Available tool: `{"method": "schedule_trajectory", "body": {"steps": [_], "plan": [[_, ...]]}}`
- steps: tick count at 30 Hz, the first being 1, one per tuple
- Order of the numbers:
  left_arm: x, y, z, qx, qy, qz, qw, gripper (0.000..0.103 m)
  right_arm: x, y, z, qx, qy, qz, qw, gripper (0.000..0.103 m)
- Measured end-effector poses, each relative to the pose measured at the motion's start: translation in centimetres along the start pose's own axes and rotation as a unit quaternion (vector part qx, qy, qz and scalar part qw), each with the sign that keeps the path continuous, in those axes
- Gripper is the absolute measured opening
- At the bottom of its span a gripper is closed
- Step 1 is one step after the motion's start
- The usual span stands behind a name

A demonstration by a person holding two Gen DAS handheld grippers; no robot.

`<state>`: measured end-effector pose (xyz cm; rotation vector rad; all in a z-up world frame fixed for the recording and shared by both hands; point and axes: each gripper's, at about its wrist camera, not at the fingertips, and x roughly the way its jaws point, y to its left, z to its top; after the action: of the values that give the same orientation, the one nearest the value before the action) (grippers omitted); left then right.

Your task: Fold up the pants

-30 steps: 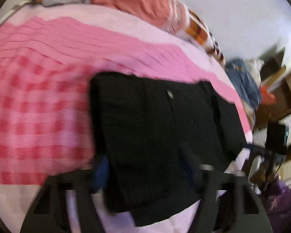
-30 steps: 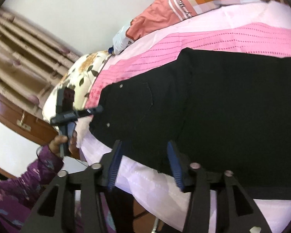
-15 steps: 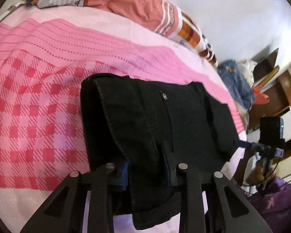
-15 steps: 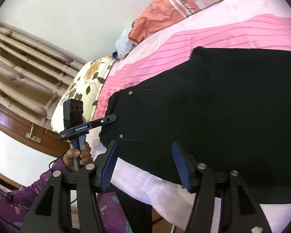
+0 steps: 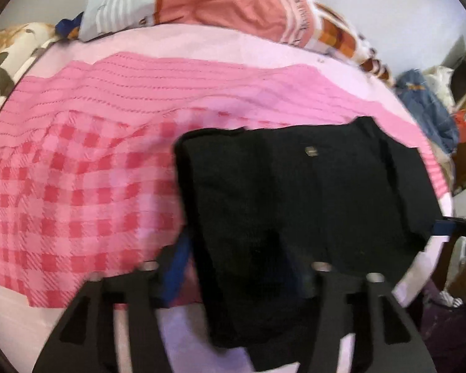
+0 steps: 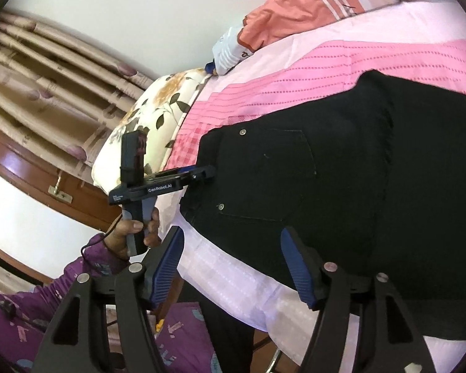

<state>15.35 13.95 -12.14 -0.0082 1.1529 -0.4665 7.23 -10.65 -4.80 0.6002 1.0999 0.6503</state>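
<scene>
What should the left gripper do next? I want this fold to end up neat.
Probably draw the left gripper back off the black pants: they already lie folded on the pink bedspread, and the right gripper hangs open, clear of them.

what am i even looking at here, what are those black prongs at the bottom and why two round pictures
There is no robot. A person holds a hand tool with two fingers in each hand, and each tool carries a wide-angle camera looking along its fingers, hence two round pictures. The prongs at the bottom are those fingers.

The left gripper seems to straddle the edge of the black pants, though that picture is blurred. The right gripper is open, empty, above the bed's edge. Its camera also catches the left gripper from the side, tip at the pants' waist, held in the person's hand.

The pants lie partly folded on a pink bedspread, with pillows behind.
</scene>
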Motion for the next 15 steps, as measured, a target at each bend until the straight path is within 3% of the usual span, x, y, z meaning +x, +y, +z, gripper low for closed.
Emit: {"method": "schedule_trajectory", "body": {"steps": [1, 2, 5, 7, 9, 11, 13, 15], "plan": [[0.1, 0.7, 0.0, -0.014, 0.002, 0.009, 0.9999, 0.081, 0.0, -0.3, 0.0, 0.007, 0.0, 0.001, 1.0, 0.063], [0.1, 1.4, -0.1, -0.028, 0.003, -0.007, 0.9996, 0.081, 0.0, -0.5, -0.1, 0.012, 0.001, 0.002, 1.0, 0.063], [0.0, 2.5, -0.7, -0.053, 0.007, -0.085, 0.9949, 0.082, 0.0, -0.8, -0.1, 0.017, 0.001, 0.001, 1.0, 0.064], [0.2, 1.2, -0.8, -0.023, 0.026, -0.118, 0.9924, 0.082, 0.2, -1.2, 0.0, 0.022, 0.005, 0.0, 1.0, 0.065], [0.6, -0.5, -1.0, 0.02, 0.033, -0.1, 0.9942, 0.082, 0.6, -1.6, 0.0, 0.033, 0.009, 0.0, 0.999, 0.065], [0.8, -0.7, -0.7, 0.024, 0.035, -0.125, 0.9913, 0.082, 0.9, -1.8, 0.0, 0.041, 0.013, 0.002, 0.999, 0.065], [1.2, 0.9, 0.2, -0.022, 0.043, -0.194, 0.9798, 0.082, 1.3, -1.8, -0.1, 0.043, 0.017, 0.001, 0.999, 0.066], [1.8, 3.6, 0.6, -0.086, 0.04, -0.267, 0.9591, 0.082, 1.5, -1.6, -0.1, 0.038, 0.022, -0.003, 0.999, 0.066]]}}
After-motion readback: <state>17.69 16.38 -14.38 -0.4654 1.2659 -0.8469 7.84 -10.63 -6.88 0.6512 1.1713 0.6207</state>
